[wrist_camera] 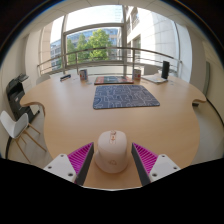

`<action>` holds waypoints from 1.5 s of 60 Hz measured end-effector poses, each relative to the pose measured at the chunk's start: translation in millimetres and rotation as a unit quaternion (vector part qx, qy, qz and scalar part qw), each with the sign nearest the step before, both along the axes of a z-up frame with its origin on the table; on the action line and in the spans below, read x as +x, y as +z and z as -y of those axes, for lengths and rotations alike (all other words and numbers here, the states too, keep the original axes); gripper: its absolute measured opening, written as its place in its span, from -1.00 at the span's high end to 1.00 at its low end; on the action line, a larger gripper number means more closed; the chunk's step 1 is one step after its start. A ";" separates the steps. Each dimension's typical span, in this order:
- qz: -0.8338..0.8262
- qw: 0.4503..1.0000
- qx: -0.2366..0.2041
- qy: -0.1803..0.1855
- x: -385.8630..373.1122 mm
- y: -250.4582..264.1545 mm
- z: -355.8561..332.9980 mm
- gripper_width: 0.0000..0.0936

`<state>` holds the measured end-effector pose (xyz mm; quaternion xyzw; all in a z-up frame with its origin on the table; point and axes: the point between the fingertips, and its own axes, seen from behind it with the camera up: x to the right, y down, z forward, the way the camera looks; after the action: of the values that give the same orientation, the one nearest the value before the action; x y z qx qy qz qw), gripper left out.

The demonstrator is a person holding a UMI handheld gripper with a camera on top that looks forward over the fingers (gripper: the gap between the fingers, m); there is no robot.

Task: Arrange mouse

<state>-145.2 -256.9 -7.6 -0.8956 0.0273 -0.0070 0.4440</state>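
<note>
A white computer mouse (pixel 112 152) sits between my gripper's (pixel 112 150) two fingers, its nose reaching just past the fingertips. Both pink pads (pixel 82 157) lie against its sides, so the gripper is shut on the mouse. The mouse is over the near part of a round wooden table (pixel 70 115). A dark patterned mouse mat (pixel 124 96) lies flat on the table, well beyond the fingers and a little to the right.
A small box (pixel 83 74), a dark flat item (pixel 113 80) and a black speaker (pixel 165 70) stand along the table's far edge before a railing and large windows. A chair (pixel 18 110) stands at the table's left.
</note>
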 end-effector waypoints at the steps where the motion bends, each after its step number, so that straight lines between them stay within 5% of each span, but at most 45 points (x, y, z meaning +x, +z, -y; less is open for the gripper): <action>1: 0.001 1.000 -0.002 0.000 -0.8 -3.3 -3.2 -0.59; 6: 0.019 1.000 0.006 0.007 6.2 -8.4 -23.5 -0.20; 17: 0.033 0.999 0.009 0.010 4.6 -4.0 -22.8 0.05; 25: 0.023 1.000 0.002 0.021 4.6 8.2 -25.8 0.11; 46: -0.009 0.988 0.152 0.025 66.9 194.7 -225.0 0.12; 51: -0.010 0.989 0.144 0.033 74.8 176.9 -277.0 0.12; 63: -0.010 0.997 0.043 0.056 77.3 56.0 -332.8 0.12; 76: -0.012 0.997 -0.004 0.074 73.3 -1.8 -339.2 -0.09; 79: -0.008 0.997 -0.007 0.075 74.7 0.9 -337.6 -0.22; 85: -0.008 0.996 0.003 0.085 67.0 24.5 -326.0 -0.84; 90: 0.004 0.997 0.015 0.073 71.9 53.0 -308.7 -0.81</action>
<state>-73.2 51.8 45.4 -0.8884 -0.0397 0.0217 0.4568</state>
